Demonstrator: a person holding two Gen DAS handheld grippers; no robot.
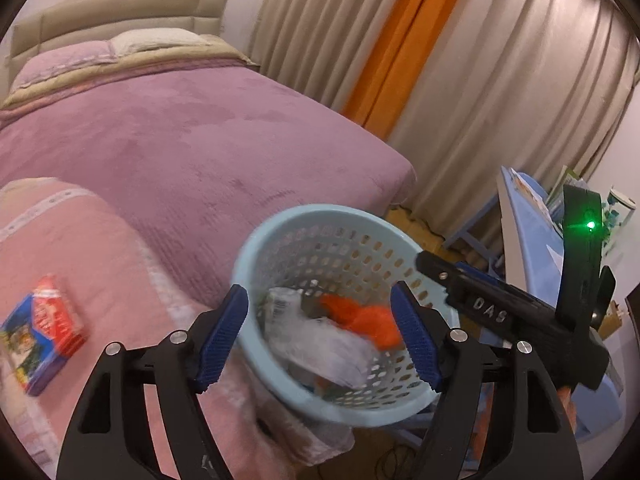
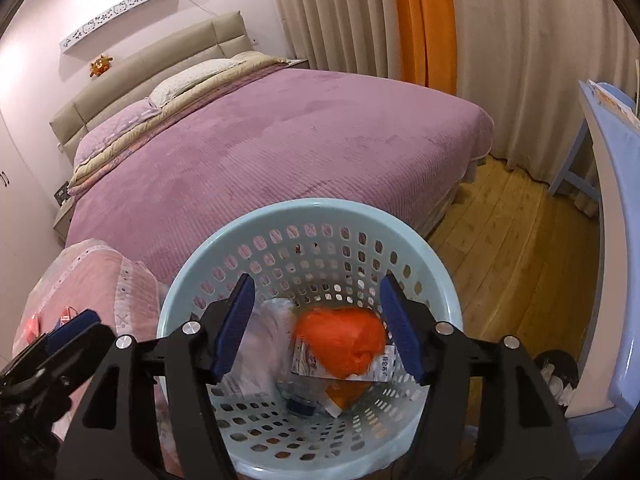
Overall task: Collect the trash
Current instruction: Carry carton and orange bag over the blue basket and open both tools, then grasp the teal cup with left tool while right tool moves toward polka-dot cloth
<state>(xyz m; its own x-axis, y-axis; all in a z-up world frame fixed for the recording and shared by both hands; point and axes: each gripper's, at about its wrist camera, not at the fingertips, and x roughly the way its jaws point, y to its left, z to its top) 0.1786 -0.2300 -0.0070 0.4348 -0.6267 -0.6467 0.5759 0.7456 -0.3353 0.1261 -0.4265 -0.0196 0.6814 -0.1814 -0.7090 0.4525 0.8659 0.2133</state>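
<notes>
A light blue perforated basket (image 1: pixel 276 236) (image 2: pixel 224 240) stands beside the pink folded quilt at the bed's foot. It holds an orange crumpled bag (image 1: pixel 360 320) (image 2: pixel 340 340), a clear plastic wrapper (image 1: pixel 320 344) (image 2: pixel 260 340) and printed paper (image 2: pixel 304 360). My left gripper (image 1: pixel 320 336) is open over the basket's mouth. My right gripper (image 2: pixel 316 328) is open above the basket; its body also shows in the left wrist view (image 1: pixel 500 312). A red and blue packet (image 1: pixel 44 332) lies on the pink quilt, left of the left gripper.
A purple bed (image 2: pixel 280 140) fills the background with beige and orange curtains (image 2: pixel 424 20) behind. A blue and white desk (image 2: pixel 616 240) stands at the right over wooden floor (image 2: pixel 512 240). A dark bin with white scraps (image 2: pixel 560 376) sits under the desk.
</notes>
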